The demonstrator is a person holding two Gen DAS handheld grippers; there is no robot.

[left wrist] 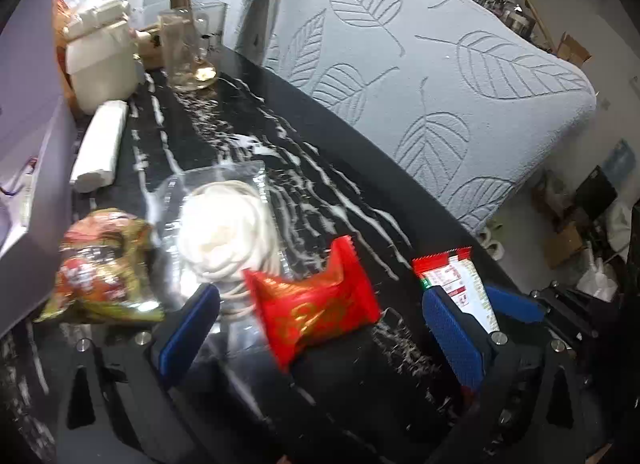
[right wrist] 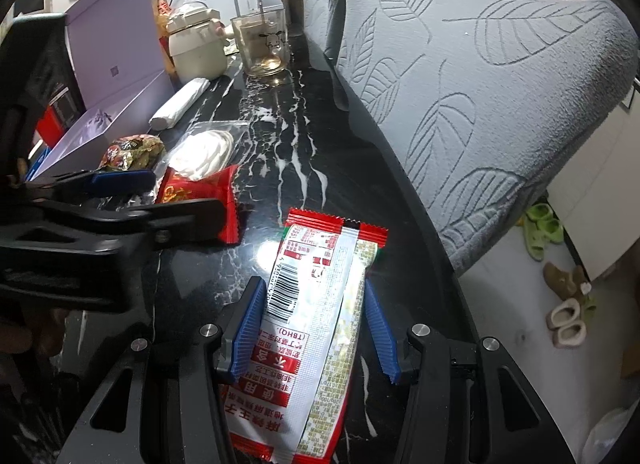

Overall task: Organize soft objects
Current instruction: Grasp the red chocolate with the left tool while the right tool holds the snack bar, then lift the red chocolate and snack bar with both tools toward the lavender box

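On the black marble table (left wrist: 248, 136) a red packet (left wrist: 316, 304) with gold print lies between the blue pads (left wrist: 188, 328) of my left gripper (left wrist: 320, 332), which stands wide open without touching it. The right wrist view shows the same gripper (right wrist: 160, 196) from the side around the red packet (right wrist: 196, 192). My right gripper (right wrist: 316, 332) is shut on a long white-and-red snack packet (right wrist: 320, 296), barcode side up. That packet (left wrist: 456, 276) appears at the right of the left wrist view. A clear bag of white cord (left wrist: 224, 232) and a red-gold snack bag (left wrist: 104, 264) lie just beyond.
A white roll (left wrist: 100, 144), a white lidded pot (left wrist: 100, 60) and a glass mug (left wrist: 188, 48) stand further along the table. An open purple box (right wrist: 116, 44) lines the left side. Grey leaf-patterned chair backs (left wrist: 440, 84) press against the right edge. Slippers (right wrist: 568, 320) lie on the floor.
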